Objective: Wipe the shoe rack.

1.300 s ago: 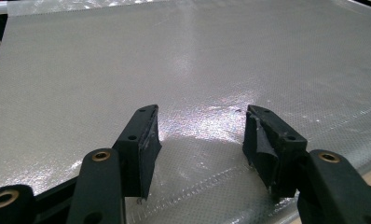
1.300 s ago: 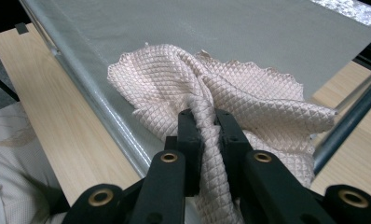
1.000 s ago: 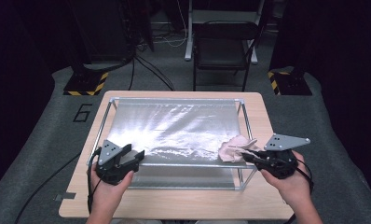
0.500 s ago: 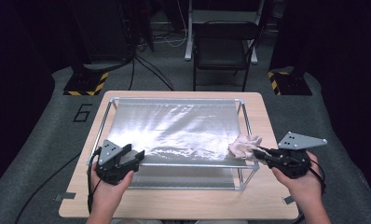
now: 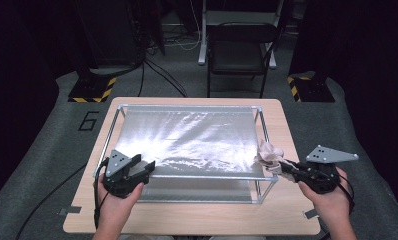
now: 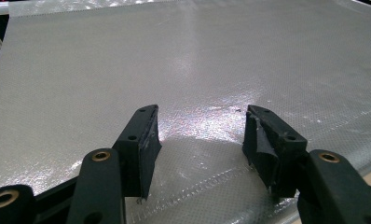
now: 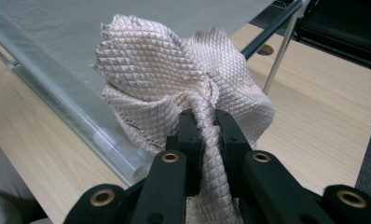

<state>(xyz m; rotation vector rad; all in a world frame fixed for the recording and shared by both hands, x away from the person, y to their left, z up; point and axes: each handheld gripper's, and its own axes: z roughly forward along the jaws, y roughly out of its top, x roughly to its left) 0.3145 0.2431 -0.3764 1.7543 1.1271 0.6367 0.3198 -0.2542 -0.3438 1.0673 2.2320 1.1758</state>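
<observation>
Two grippers: yours, both inspected.
Right gripper [image 7: 206,122]: clamped on beige cloth [image 7: 174,79] (bunched), beside mesh frame [image 5: 261,131].
Left gripper [image 6: 200,130]: jaws apart, nothing between, over mesh sheet [image 6: 183,60].

text: "6" – on grey floor mat [image 5: 62,145] | no other text

My surface [image 5: 287,135] is a pale wooden top with rounded corners, standing on a grey floor [image 5: 52,150]. A metal frame [image 5: 259,120] stands directly on it and takes up most of its middle, with a shiny silver sheet [image 5: 187,140] stretched across the top rails. Bare wood shows as a strip all round the frame, widest at 6 o'clock and at 3 o'clock. Small grey tape marks [image 5: 67,211] sit at the edge of the surface near 7 and 5 o'clock.
</observation>
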